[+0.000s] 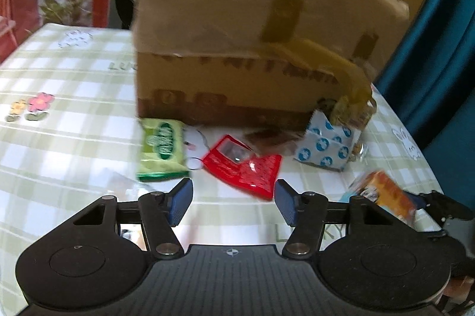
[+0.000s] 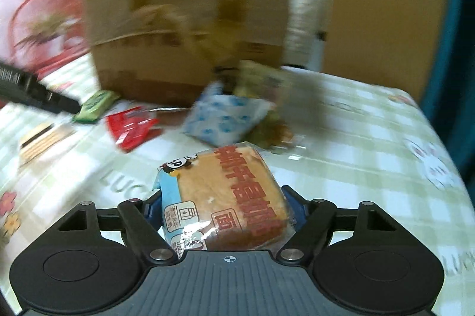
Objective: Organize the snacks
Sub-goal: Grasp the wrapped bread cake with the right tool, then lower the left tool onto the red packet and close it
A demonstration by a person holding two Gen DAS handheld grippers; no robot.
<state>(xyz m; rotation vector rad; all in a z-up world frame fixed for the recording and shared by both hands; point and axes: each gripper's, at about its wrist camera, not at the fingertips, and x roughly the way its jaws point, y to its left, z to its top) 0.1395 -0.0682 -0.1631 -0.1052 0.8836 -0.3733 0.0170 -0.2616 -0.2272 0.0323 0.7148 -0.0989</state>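
Note:
My right gripper [image 2: 227,209] is shut on a wrapped bread cake [image 2: 228,197] with red characters, held above the checked table; it also shows at the right of the left wrist view [image 1: 386,194]. My left gripper [image 1: 234,203] is open and empty, just short of a red snack packet [image 1: 245,164] and a green packet [image 1: 161,149]. A blue-dotted white packet [image 1: 325,145] and a brown-wrapped snack [image 1: 267,139] lie against the cardboard box [image 1: 237,48]. The red packet [image 2: 130,127], the green packet [image 2: 95,105] and the blue-dotted packet [image 2: 222,117] show in the right wrist view too.
The cardboard box [image 2: 190,19] stands at the back of the table with a flap up. A striped wafer pack [image 2: 44,140] lies at left. The left gripper's arm [image 2: 32,93] enters from the left. A teal curtain [image 1: 439,34] hangs at right beyond the table edge.

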